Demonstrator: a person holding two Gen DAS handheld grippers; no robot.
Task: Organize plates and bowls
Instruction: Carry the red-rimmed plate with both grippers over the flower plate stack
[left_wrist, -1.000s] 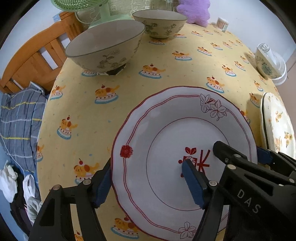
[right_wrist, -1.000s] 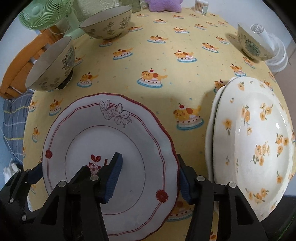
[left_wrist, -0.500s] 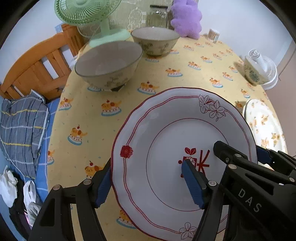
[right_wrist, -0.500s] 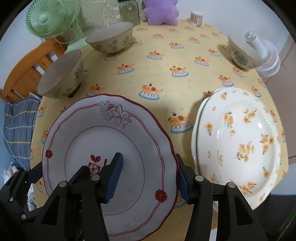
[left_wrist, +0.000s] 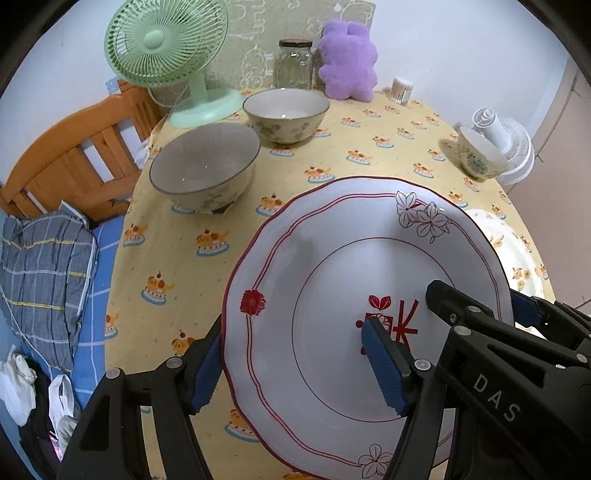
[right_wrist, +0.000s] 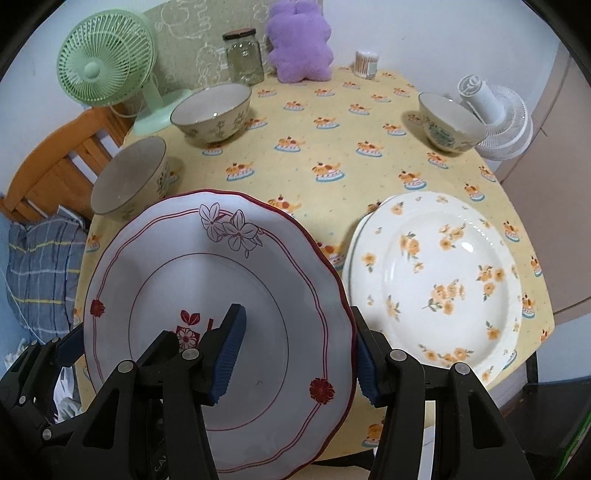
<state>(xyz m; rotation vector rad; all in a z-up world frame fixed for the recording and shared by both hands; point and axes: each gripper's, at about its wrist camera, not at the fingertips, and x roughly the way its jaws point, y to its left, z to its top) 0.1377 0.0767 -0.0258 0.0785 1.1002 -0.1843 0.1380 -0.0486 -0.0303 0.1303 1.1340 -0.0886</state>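
Note:
Both grippers hold one white plate with a red rim (left_wrist: 332, 258) (right_wrist: 177, 266) lifted above the yellow tablecloth. My left gripper (left_wrist: 295, 365) is shut on its left edge. My right gripper (right_wrist: 295, 350) is shut on its right edge. A stack of orange-flowered plates (right_wrist: 443, 273) lies on the table to the right; its edge also shows in the left wrist view (left_wrist: 517, 258). Two grey-beige bowls (left_wrist: 203, 166) (left_wrist: 286, 114) stand at the far left, also seen in the right wrist view (right_wrist: 129, 181) (right_wrist: 212, 110). A third bowl (right_wrist: 447, 122) (left_wrist: 476, 155) stands far right.
A green fan (right_wrist: 107, 66), a glass jar (right_wrist: 243, 55), a purple plush toy (right_wrist: 299, 44) and a cotton-swab tub (right_wrist: 366, 62) line the table's back. A white fan (right_wrist: 498, 118) sits at the right edge. A wooden bed frame (left_wrist: 74, 155) and striped bedding (left_wrist: 40, 273) lie left of the table.
Both grippers have risen with the red-rimmed plate, lifting it off the tablecloth. The table and bowls now look farther away and more of the back wall shows.

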